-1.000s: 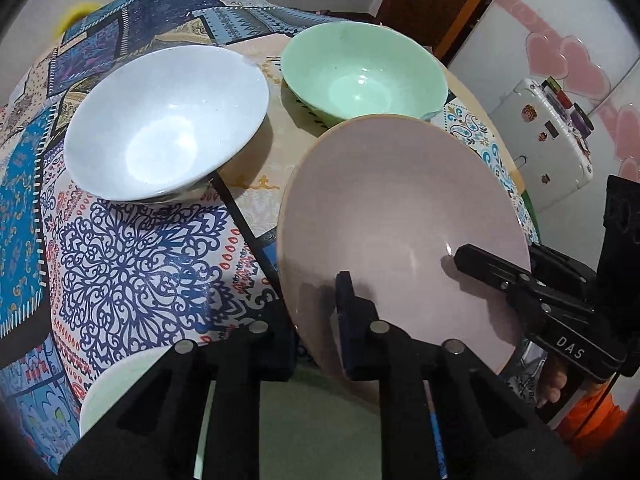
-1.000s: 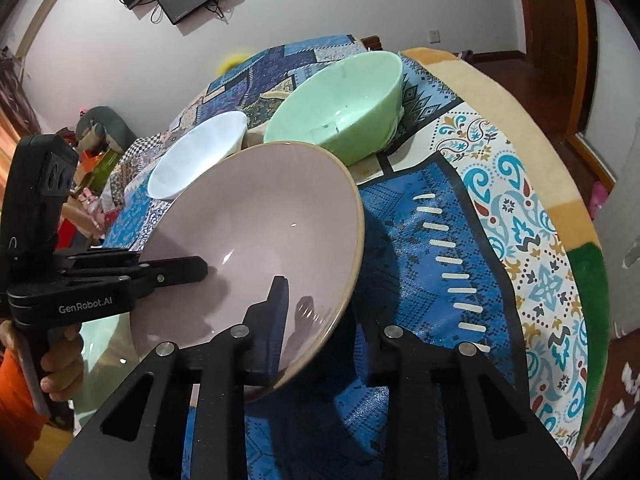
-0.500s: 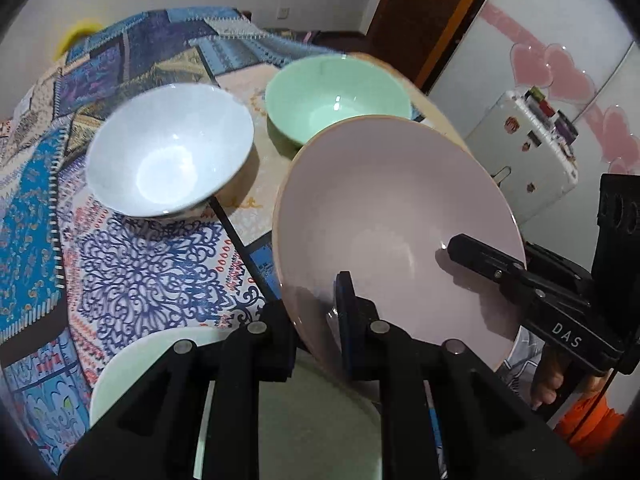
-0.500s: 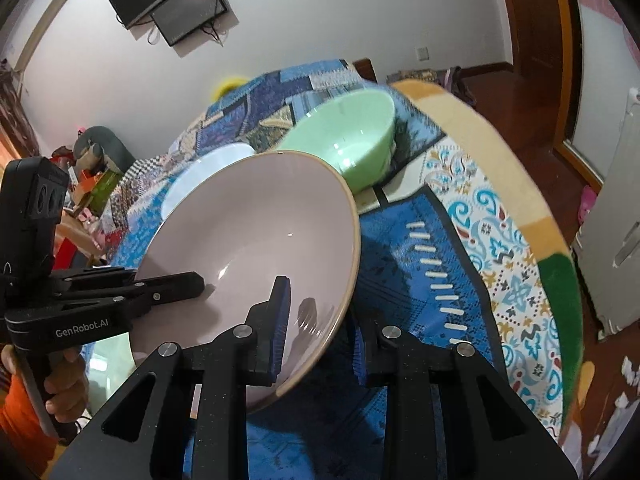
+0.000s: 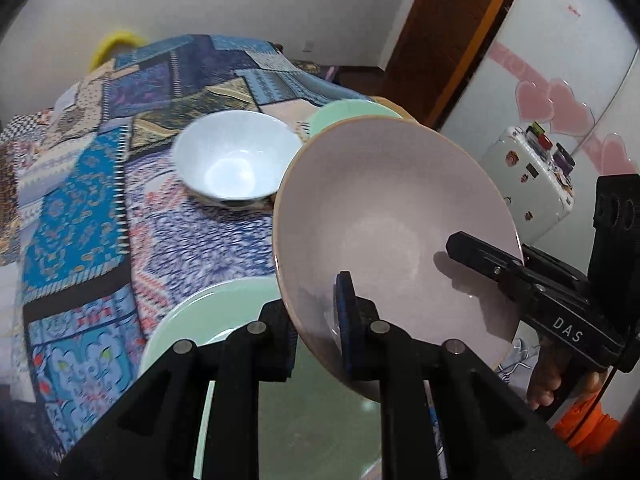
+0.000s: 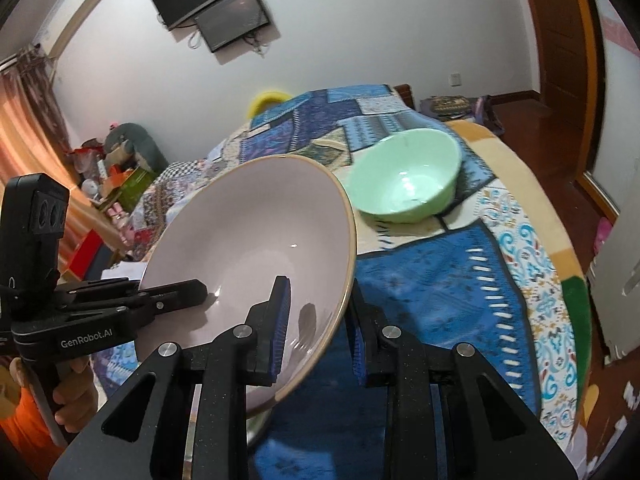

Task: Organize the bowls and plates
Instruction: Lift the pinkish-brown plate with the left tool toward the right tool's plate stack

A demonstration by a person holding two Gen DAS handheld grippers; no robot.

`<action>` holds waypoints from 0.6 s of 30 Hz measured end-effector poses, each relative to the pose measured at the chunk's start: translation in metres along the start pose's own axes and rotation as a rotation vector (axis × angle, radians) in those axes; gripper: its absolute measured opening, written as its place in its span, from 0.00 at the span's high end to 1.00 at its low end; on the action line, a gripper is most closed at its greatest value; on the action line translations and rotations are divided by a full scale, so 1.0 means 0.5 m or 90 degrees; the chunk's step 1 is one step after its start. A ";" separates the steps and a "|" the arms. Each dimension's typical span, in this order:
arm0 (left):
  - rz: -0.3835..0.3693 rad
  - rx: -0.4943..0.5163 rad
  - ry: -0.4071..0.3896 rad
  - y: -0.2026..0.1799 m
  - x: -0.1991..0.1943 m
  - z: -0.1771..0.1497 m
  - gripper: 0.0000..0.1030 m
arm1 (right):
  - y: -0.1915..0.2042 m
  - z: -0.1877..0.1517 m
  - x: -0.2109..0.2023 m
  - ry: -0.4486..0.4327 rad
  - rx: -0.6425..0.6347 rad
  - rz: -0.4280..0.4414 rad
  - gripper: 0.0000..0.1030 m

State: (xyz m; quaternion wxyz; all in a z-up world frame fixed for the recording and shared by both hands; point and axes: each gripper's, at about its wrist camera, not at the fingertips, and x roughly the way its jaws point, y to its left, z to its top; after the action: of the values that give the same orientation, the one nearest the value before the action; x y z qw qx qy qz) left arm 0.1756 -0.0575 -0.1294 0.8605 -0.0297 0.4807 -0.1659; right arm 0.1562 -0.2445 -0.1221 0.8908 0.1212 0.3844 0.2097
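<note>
A large pale pink bowl (image 5: 384, 216) with a tan rim is held in the air, tilted, by both grippers. My left gripper (image 5: 316, 320) is shut on its near rim; my right gripper (image 6: 316, 320) is shut on the opposite rim of the pink bowl (image 6: 256, 240). The right gripper also shows in the left wrist view (image 5: 464, 248), and the left gripper in the right wrist view (image 6: 188, 288). A white bowl (image 5: 236, 160) and a green bowl (image 6: 404, 176) stand on the table. A pale green plate (image 5: 224, 308) lies below the pink bowl.
The table wears a blue patterned cloth (image 6: 440, 280). A white suitcase (image 5: 528, 184) stands on the floor to the right. A wooden door (image 5: 448, 32) and a wall television (image 6: 224, 4) are behind. Clutter (image 6: 120, 184) sits at the far left.
Both grippers have lifted the pink bowl higher and pulled it back towards me. The white and green bowls look farther off, and more of the green plate shows below.
</note>
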 end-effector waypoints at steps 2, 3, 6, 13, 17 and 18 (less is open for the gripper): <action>0.010 -0.007 -0.010 0.011 -0.022 -0.011 0.84 | 0.023 -0.002 0.006 0.003 -0.012 0.008 0.76; 0.017 -0.012 -0.017 0.019 -0.036 -0.018 0.84 | 0.033 -0.004 0.008 0.004 -0.017 0.013 0.76; 0.037 -0.019 -0.031 0.042 -0.069 -0.037 0.84 | 0.062 -0.006 0.018 0.008 -0.028 0.032 0.76; 0.073 -0.059 -0.050 0.107 -0.135 -0.089 0.84 | 0.137 -0.014 0.053 0.025 -0.058 0.080 0.76; 0.085 -0.092 -0.057 0.154 -0.167 -0.125 0.84 | 0.180 -0.025 0.075 0.041 -0.075 0.109 0.76; 0.085 -0.100 -0.059 0.163 -0.173 -0.132 0.84 | 0.191 -0.026 0.082 0.045 -0.080 0.116 0.76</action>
State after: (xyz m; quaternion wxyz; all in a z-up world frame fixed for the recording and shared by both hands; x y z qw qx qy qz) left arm 0.0997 0.0538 -0.1111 0.8860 -0.0729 0.4527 -0.0684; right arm 0.1451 -0.1405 -0.1211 0.8597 0.0920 0.3895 0.3173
